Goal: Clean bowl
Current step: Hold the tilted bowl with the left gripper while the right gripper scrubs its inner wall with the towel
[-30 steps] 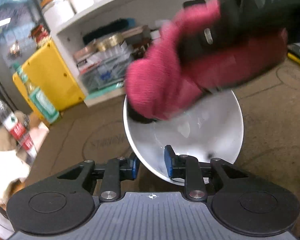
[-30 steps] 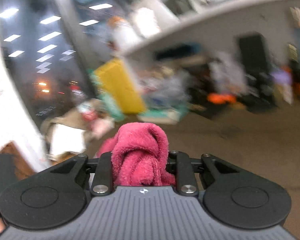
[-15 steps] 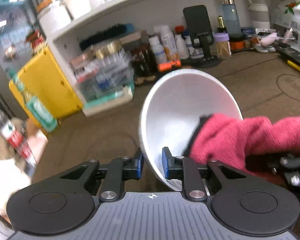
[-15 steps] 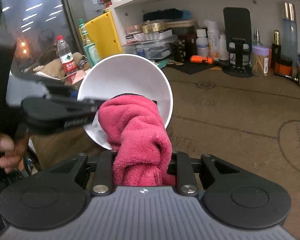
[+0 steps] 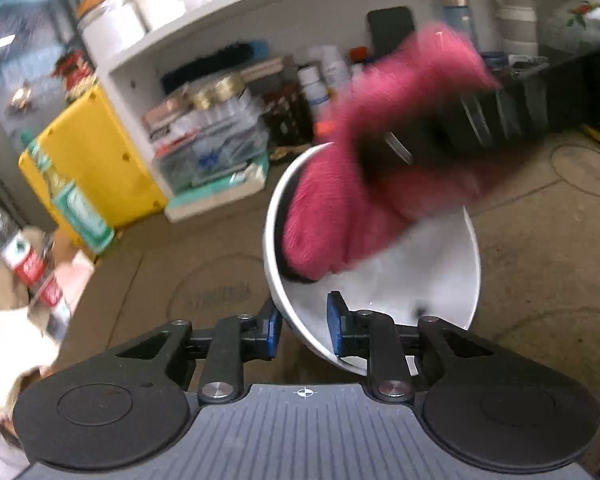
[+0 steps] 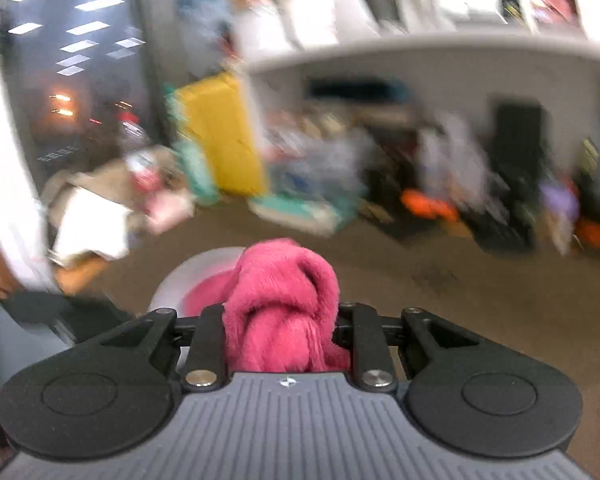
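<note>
So the left gripper [image 5: 304,326] has the white bowl [image 5: 432,280] by its rim at the 6 o'clock edge, tipped up off the brown desk [image 5: 540,264]. One blue finger [image 5: 337,328] sits inside the wall, the other outside, and they're easing apart a touch with the rim between them. The right gripper [image 6: 280,332] has its fingers clamped tight on a bunched pink towel [image 5: 340,220], which is pressed into the bowl's 10 o'clock side. Yellow box [image 5: 88,160] sits off at 9 o'clock.
</note>
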